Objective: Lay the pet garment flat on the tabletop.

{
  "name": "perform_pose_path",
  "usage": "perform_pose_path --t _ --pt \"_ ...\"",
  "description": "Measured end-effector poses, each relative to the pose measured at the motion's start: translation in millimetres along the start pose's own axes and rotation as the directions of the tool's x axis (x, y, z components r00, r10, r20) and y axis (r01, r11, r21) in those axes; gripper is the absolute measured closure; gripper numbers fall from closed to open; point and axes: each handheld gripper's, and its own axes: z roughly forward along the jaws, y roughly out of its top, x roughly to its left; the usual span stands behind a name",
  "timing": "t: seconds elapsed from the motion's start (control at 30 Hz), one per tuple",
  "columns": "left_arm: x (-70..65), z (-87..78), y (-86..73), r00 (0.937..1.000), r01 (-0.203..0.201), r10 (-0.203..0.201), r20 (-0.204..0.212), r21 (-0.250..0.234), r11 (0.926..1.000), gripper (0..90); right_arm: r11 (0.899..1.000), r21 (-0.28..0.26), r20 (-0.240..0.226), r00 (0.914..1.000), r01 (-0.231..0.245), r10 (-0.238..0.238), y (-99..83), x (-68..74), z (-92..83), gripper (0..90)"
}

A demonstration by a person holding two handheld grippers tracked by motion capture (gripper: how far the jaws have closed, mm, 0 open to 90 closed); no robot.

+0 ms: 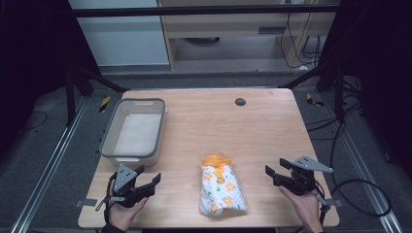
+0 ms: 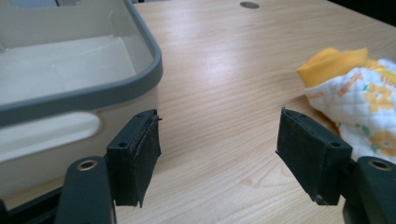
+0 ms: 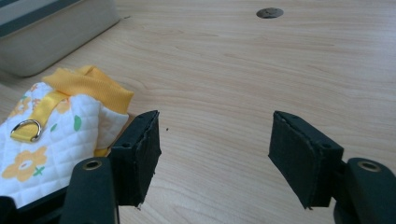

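- Two grippers rest low at the near edge of the counter (image 1: 204, 121), one on each side of a folded quilted garment (image 1: 221, 191), white with orange flowers, yellow trim and a metal D-ring (image 3: 28, 128).
- The left gripper (image 1: 145, 180) has its jaws spread wide with nothing between them; it sits just in front of the grey-rimmed plastic bin (image 1: 109, 141), which looks empty.
- The right gripper (image 1: 274, 172) is likewise wide open and empty, with the garment just beside its jaws.
- The garment lies in the near middle of the counter, apart from the bin and from both grippers.
- Judged from this layout, the step in hand is a first reach for the garment, likely to lift it toward the bin.
- To do it well, I would bring the jaws in low and level, pinch a thick folded edge or the yellow collar (image 2: 334, 63) rather than one thin layer, and close fully before lifting.
- Using both grippers on opposite ends should keep the fold from sagging open.
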Motion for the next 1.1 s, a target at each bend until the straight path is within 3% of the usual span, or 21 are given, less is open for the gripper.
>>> perform_pose_path --t 0.1,0.2,0.43,0.6,0.8,1.1 --pt "-2.4 0.2 6.1 0.9999 -0.010 0.010 0.003 -0.008 0.9999 29.5 1.000 0.014 -0.013 0.9999 -0.005 0.005 4.7 1.0 4.9 34.5" --pt "-3.3 0.9 10.9 0.9998 -0.017 0.017 0.000 -0.008 0.9998 29.5 1.000 0.020 -0.023 0.9996 0.019 -0.018 13.4 4.4 10.0 35.1" --pt "-5.2 5.3 25.1 0.9998 -0.019 0.019 0.011 -0.022 0.9996 29.8 0.999 -0.009 -0.046 0.9977 0.049 -0.049 37.4 12.4 15.3 35.0" --pt "-15.5 16.1 37.8 0.9990 -0.036 0.037 0.026 -0.035 0.9988 30.0 0.999 -0.025 -0.064 0.9967 0.048 -0.049 49.4 20.8 22.0 34.3" --pt "-26.3 28.9 43.5 0.9982 -0.047 0.047 0.038 -0.026 0.9986 31.1 0.998 -0.020 -0.095 0.9937 0.058 -0.060 52.0 31.3 34.6 35.5" --pt "-48.0 53.7 47.0 0.9921 -0.061 0.058 0.111 0.026 0.9978 33.9 0.997 0.023 -0.136 0.9883 0.073 -0.070 39.6 39.7 48.7 38.0"
